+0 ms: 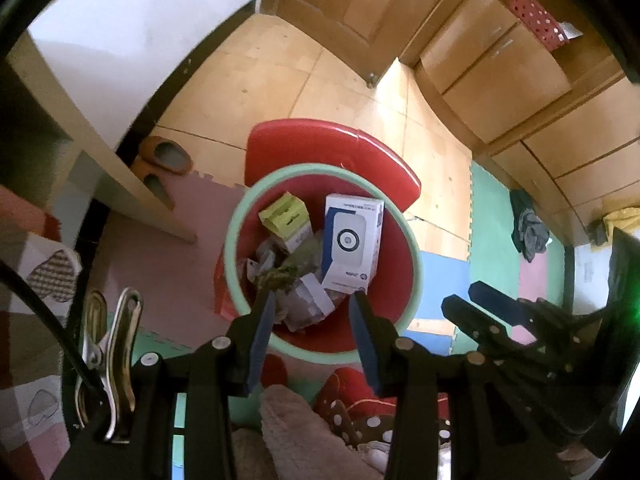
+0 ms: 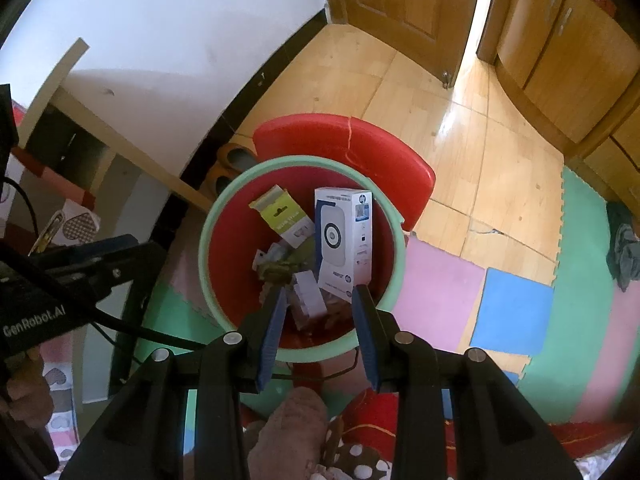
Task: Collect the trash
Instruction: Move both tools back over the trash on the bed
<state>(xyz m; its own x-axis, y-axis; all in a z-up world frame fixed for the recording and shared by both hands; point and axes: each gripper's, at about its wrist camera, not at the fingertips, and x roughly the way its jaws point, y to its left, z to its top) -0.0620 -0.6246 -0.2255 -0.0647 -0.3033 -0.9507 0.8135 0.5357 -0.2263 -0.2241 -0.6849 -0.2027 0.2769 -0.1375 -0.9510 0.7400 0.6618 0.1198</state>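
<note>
A red trash bin with a mint-green rim (image 1: 236, 216) (image 2: 206, 224) stands on the floor below both grippers, its red lid (image 1: 320, 144) (image 2: 340, 136) hinged back behind it. Inside lie a white-and-blue box (image 1: 352, 240) (image 2: 344, 236), a yellow-green box (image 1: 286, 216) (image 2: 282, 214), a small pale carton (image 1: 310, 300) (image 2: 308, 296) and crumpled scraps. My left gripper (image 1: 314, 300) hangs open over the bin's near side, nothing between its fingers. My right gripper (image 2: 320, 294) is open too, empty, above the same spot; it also shows at the right of the left wrist view (image 1: 464, 296).
Coloured foam mats (image 2: 512, 316) cover the near floor, wooden floor beyond. Slippers (image 1: 166, 156) lie by the black baseboard. Wooden cabinets (image 1: 500, 68) and a door (image 2: 396, 4) stand at the back. Dark cloth (image 1: 530, 232) lies on the green mat. A person's dotted sleeve (image 2: 352, 464) is below.
</note>
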